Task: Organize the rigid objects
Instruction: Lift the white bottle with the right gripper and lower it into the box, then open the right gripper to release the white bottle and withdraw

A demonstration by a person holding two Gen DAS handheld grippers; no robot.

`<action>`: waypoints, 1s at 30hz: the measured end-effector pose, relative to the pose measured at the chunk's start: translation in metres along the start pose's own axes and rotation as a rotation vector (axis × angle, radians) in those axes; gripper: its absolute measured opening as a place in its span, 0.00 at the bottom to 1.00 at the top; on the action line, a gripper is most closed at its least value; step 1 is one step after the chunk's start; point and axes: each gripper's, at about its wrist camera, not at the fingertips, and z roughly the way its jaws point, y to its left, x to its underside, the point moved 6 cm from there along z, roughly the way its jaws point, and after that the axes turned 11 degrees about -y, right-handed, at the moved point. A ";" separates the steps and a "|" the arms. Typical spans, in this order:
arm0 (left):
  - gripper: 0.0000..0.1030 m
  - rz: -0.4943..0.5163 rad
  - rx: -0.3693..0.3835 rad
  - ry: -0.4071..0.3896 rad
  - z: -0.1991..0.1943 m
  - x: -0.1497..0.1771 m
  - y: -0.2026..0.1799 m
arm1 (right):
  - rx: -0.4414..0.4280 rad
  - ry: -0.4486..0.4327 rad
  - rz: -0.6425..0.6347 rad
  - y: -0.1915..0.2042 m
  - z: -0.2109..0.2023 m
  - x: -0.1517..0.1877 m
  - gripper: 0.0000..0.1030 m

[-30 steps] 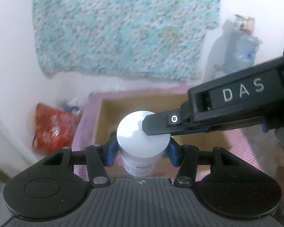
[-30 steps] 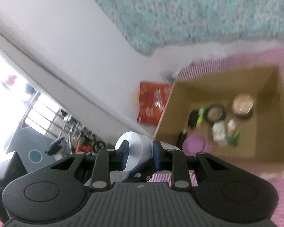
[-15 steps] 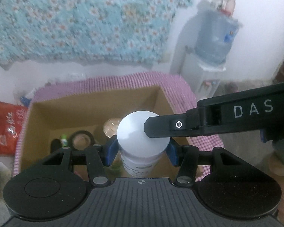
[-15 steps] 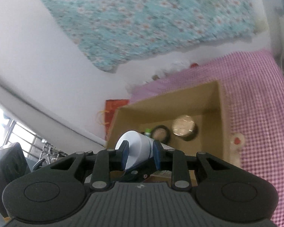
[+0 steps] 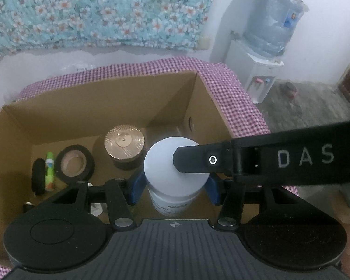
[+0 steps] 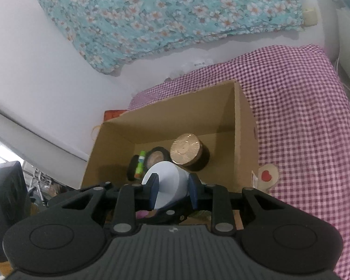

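Note:
A white jar with a white lid (image 5: 175, 163) is held by both grippers over the open cardboard box (image 5: 86, 107). My left gripper (image 5: 173, 187) is shut on the jar's body below the lid. My right gripper (image 6: 171, 190) is shut on the same jar (image 6: 166, 182); its black finger (image 5: 198, 158) reaches in from the right across the lid in the left wrist view. Inside the box lie a jar with a gold lid (image 5: 124, 143), a black tape roll (image 5: 74, 163), a green tube (image 5: 50, 175) and a black stick (image 5: 38, 179).
The box stands on a pink checked cloth (image 6: 303, 116) against a white wall with a floral fabric (image 5: 93, 9). A water dispenser (image 5: 263, 53) stands at the right. A small round tag with a red heart (image 6: 267, 176) lies beside the box. A red bag (image 6: 113, 114) is behind the box.
Both grippers have carried the jar rightward and forward over the box. More of the box interior and its items now shows below the jar.

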 end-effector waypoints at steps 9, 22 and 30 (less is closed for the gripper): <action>0.55 0.012 0.000 0.012 0.007 0.001 -0.003 | 0.014 0.014 -0.017 -0.008 0.005 0.006 0.30; 0.61 0.052 -0.051 -0.025 -0.010 -0.008 -0.008 | 0.005 -0.057 0.012 -0.004 -0.013 -0.006 0.30; 0.61 0.046 -0.058 -0.053 -0.025 -0.013 -0.005 | 0.003 -0.098 0.014 0.006 -0.029 -0.009 0.30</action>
